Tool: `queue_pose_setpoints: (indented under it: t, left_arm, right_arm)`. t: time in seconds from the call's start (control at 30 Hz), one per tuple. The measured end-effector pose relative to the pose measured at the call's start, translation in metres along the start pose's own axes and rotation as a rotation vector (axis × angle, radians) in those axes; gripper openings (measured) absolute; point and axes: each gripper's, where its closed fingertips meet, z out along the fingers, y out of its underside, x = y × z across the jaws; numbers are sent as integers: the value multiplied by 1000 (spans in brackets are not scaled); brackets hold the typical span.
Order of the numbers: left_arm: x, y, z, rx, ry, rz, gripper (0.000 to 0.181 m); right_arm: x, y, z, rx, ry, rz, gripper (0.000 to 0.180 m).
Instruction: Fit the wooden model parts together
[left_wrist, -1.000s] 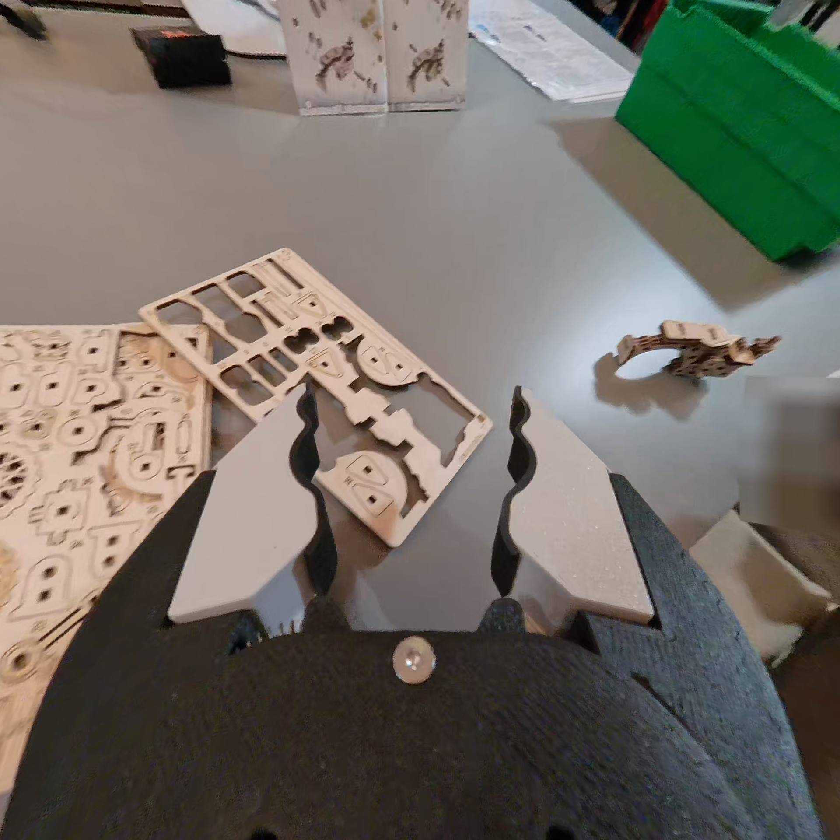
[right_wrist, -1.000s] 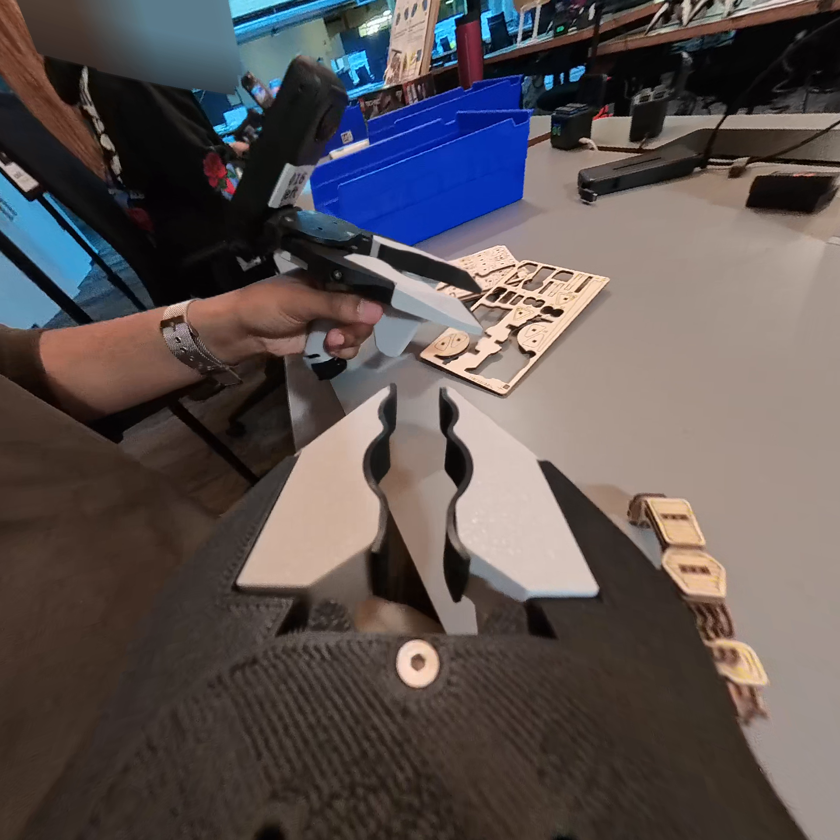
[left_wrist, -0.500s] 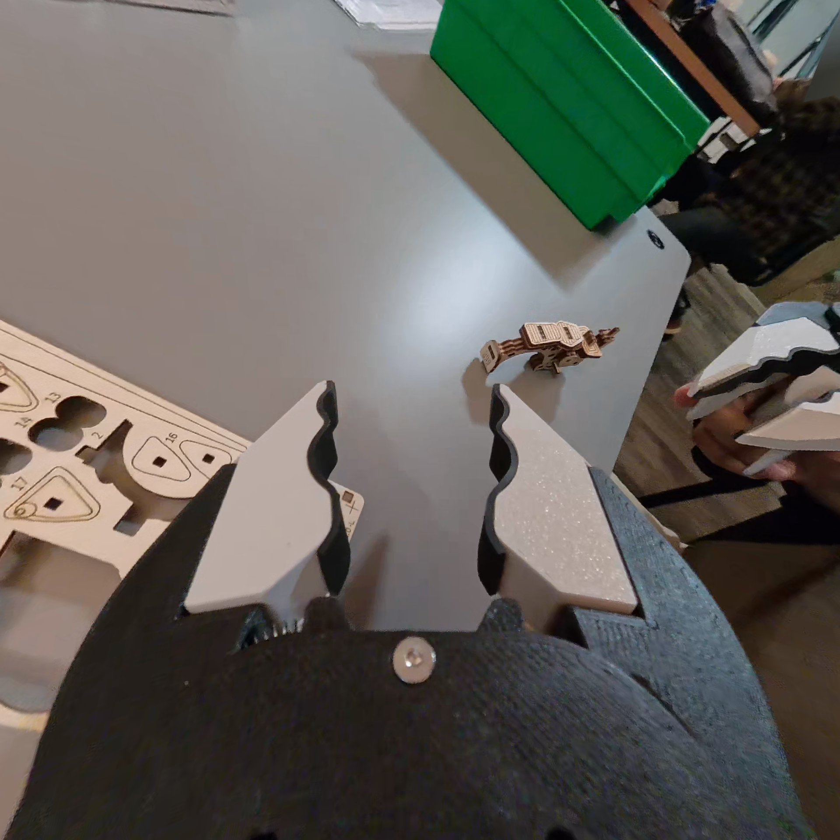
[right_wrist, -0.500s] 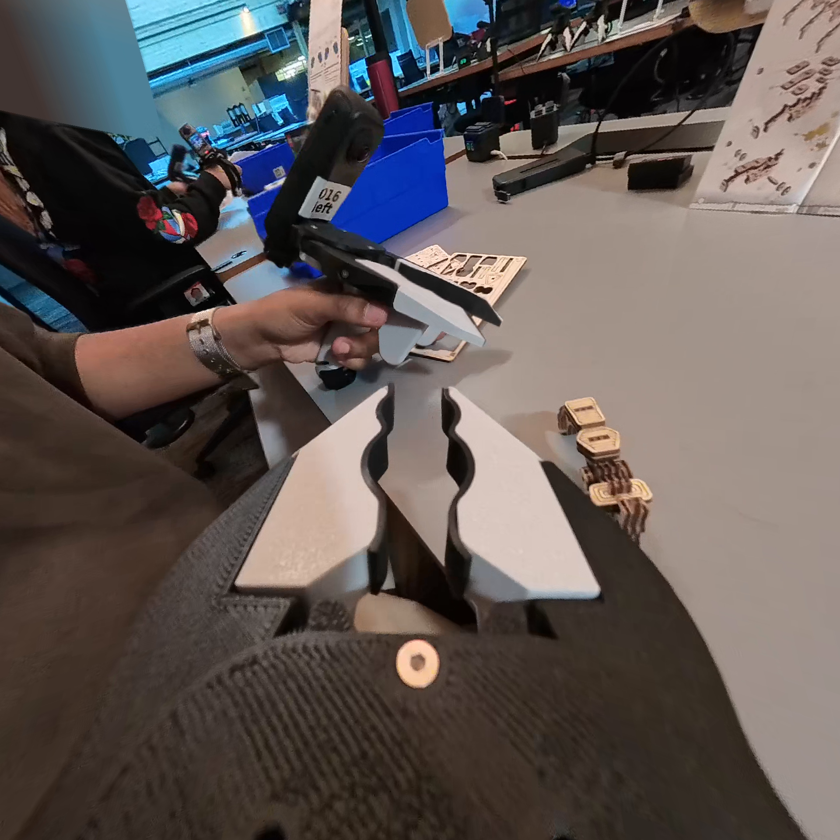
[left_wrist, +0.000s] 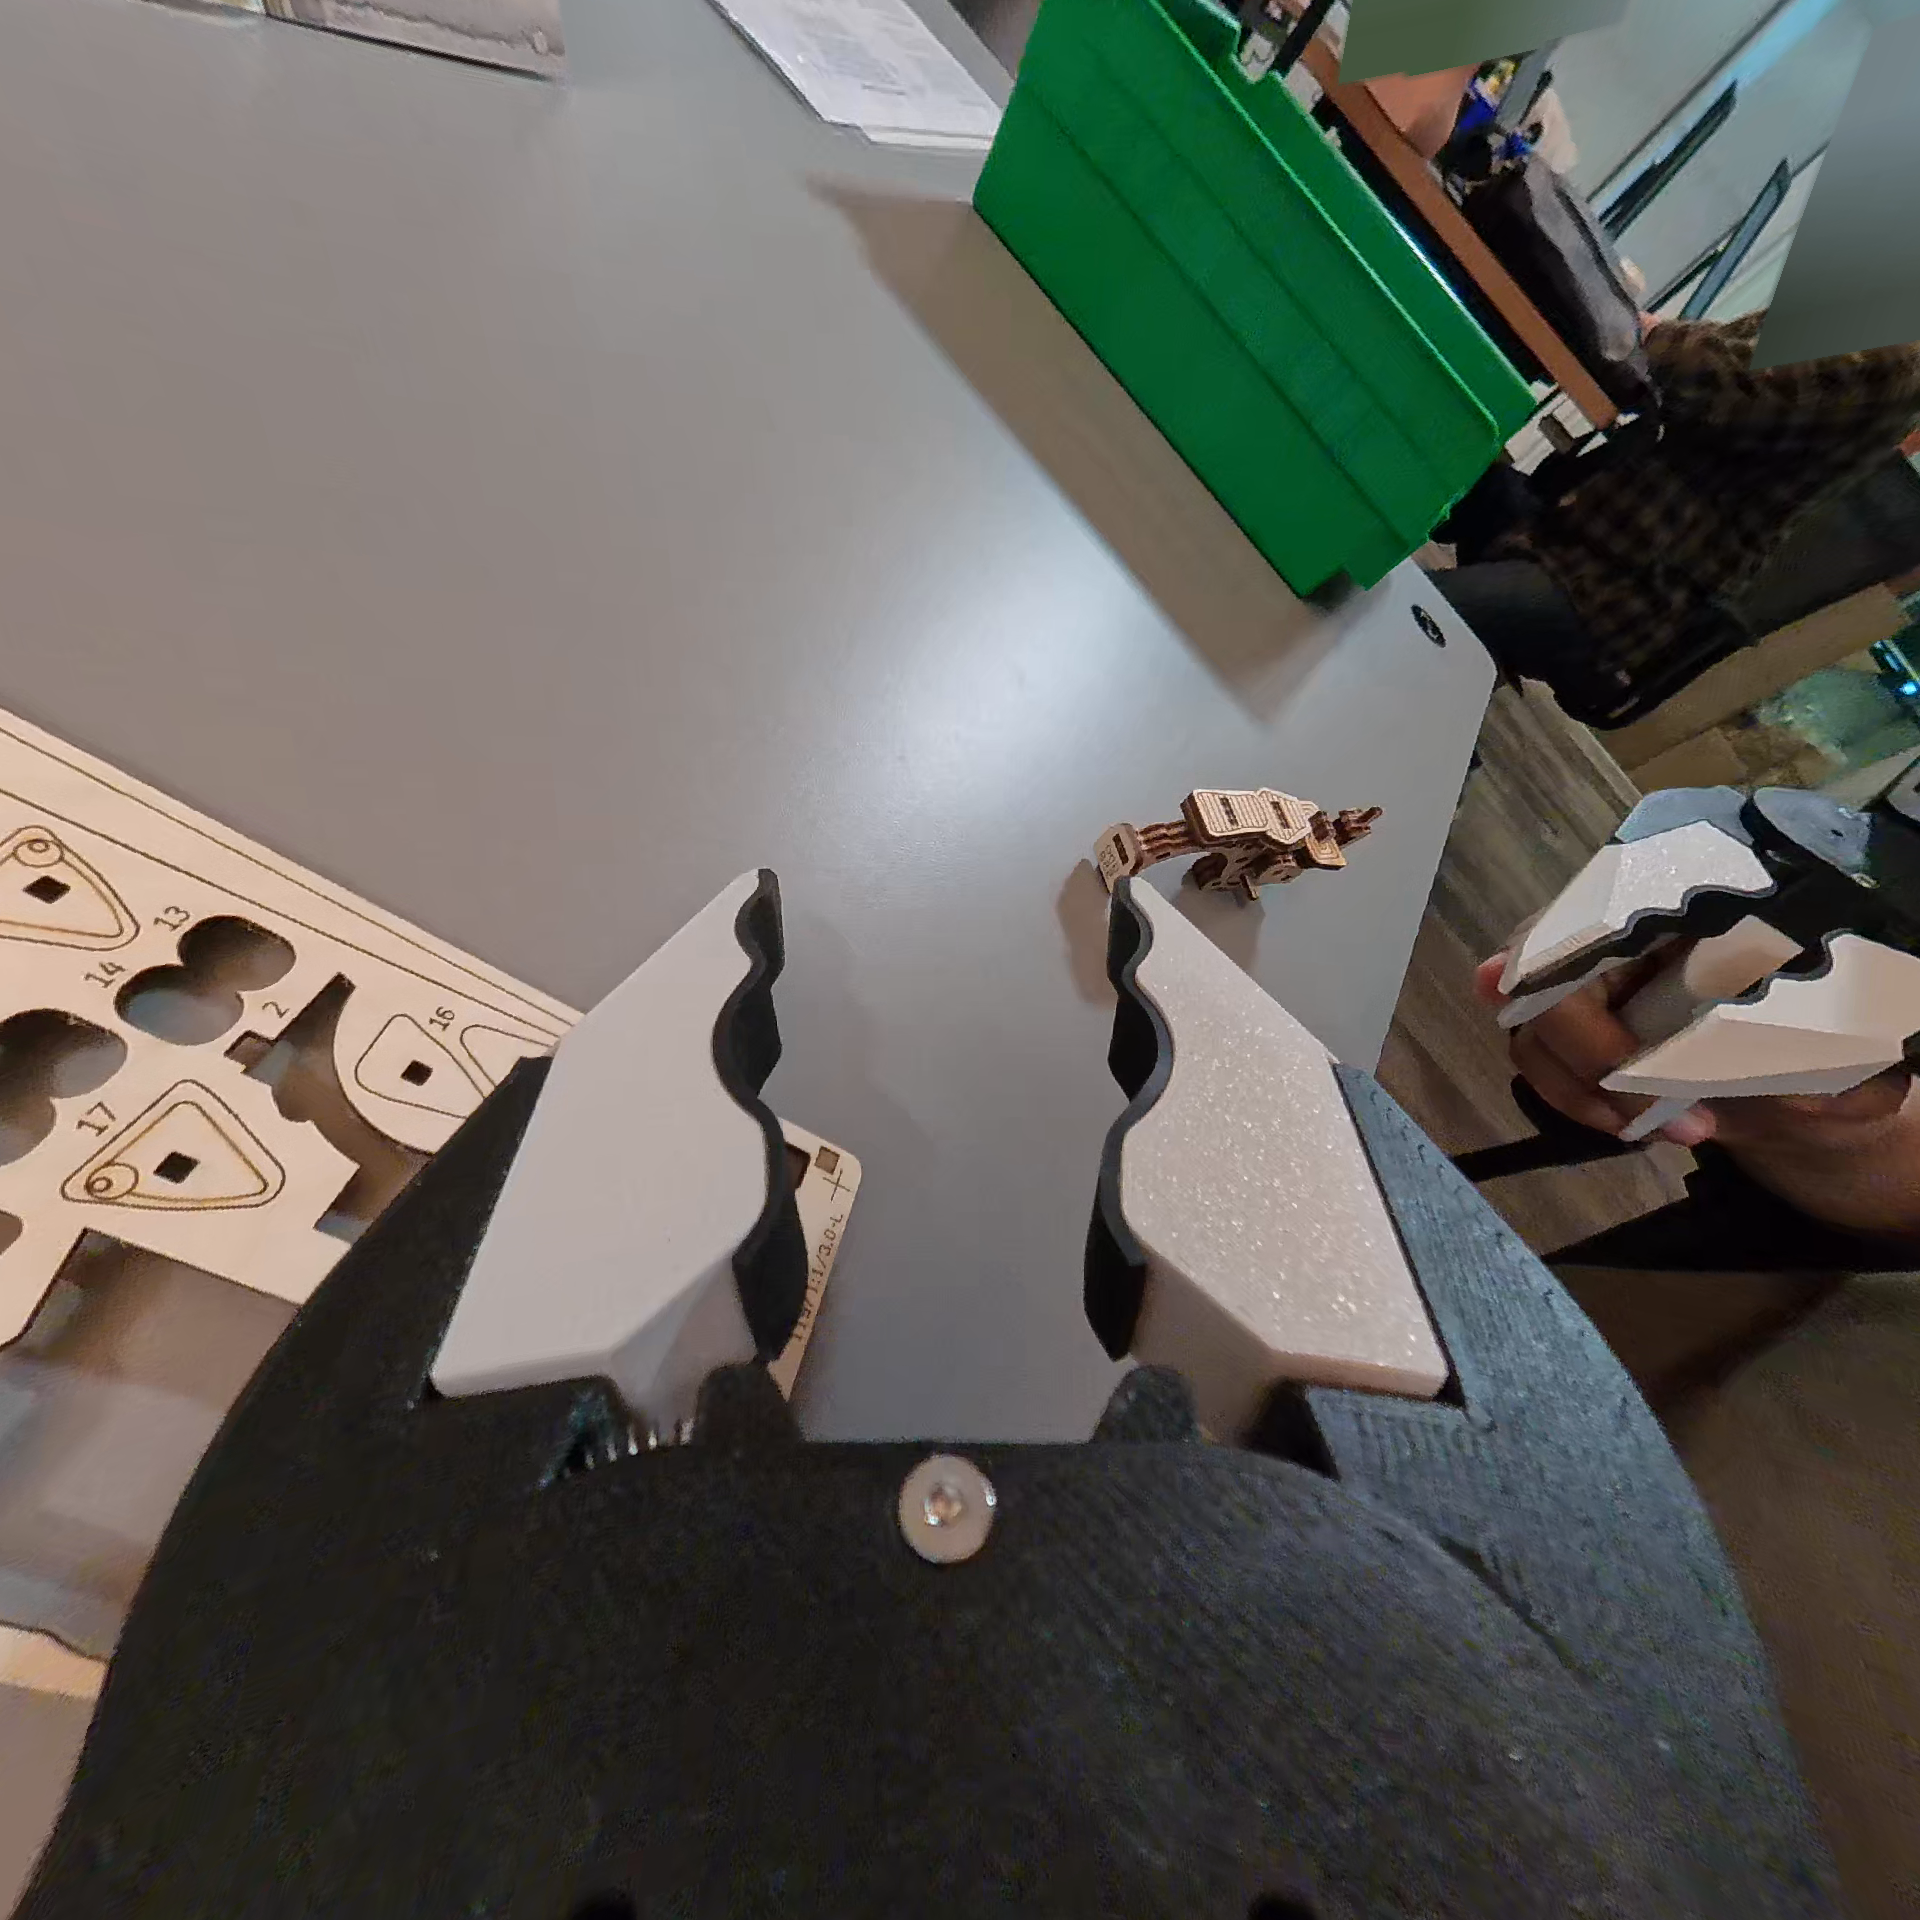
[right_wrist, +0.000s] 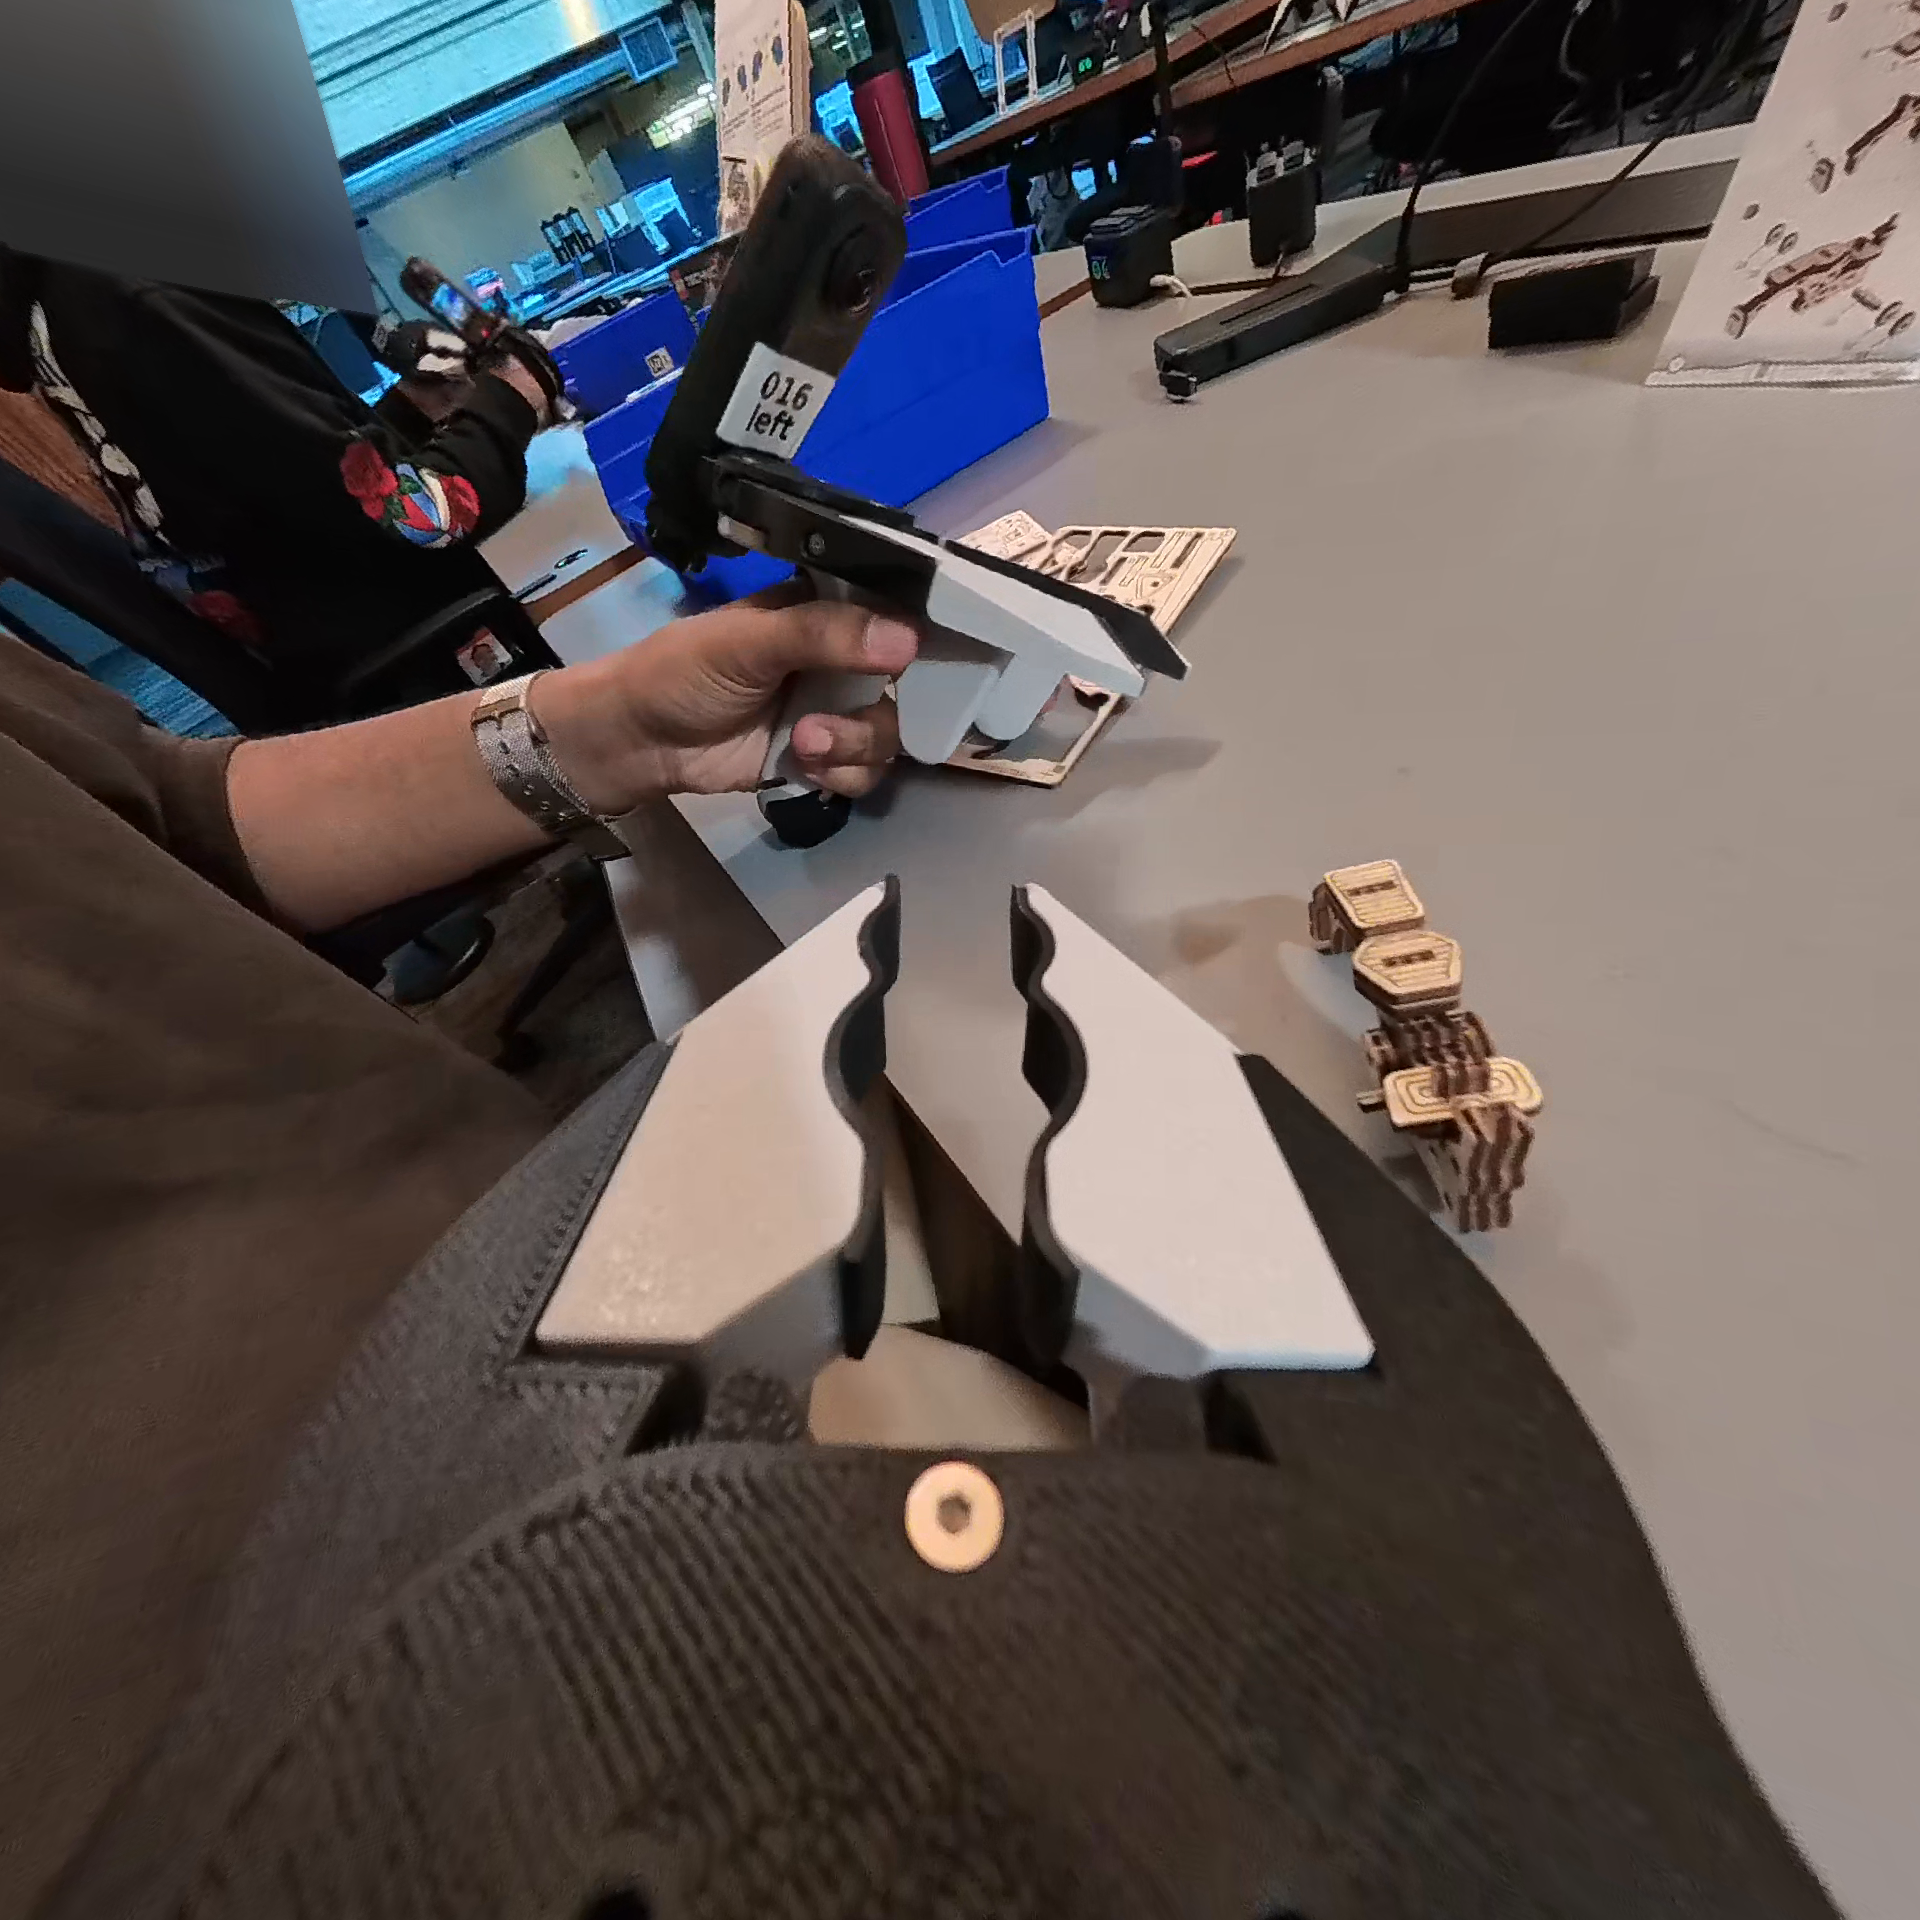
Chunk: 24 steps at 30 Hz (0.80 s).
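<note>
A small assembled wooden model (left_wrist: 1242, 847) stands on the grey table (left_wrist: 520, 468) near its right edge. It also shows in the right wrist view (right_wrist: 1423, 1039), just right of my right gripper. My left gripper (left_wrist: 943, 894) is open and empty, above the table and short of the model. A laser-cut wooden parts sheet (left_wrist: 208, 1039) lies under its left finger. My right gripper (right_wrist: 956, 894) has its jaws a narrow gap apart and holds nothing, at the table's near edge. Each gripper shows in the other's view: the left one (right_wrist: 1143, 665) and the right one (left_wrist: 1662, 997).
A green bin (left_wrist: 1247, 291) stands at the far right of the table, with papers (left_wrist: 862, 62) behind it. Blue bins (right_wrist: 914, 384), black devices with cables (right_wrist: 1299, 301) and an upright instruction sheet (right_wrist: 1818, 208) stand at the back. People sit beyond the table.
My left gripper has swung right, from over the parts sheets towards the wooden model. My right gripper has turned so the model shows more fully beside it. Both stay empty.
</note>
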Motion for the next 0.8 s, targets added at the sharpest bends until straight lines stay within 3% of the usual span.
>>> queue_pose_setpoints:
  t: [0.8]
  left_arm:
    - [1, 3, -11, 23, -35, 36, 71]
  right_arm:
    - [-2, 3, 12, -42, -35, -41, 20]
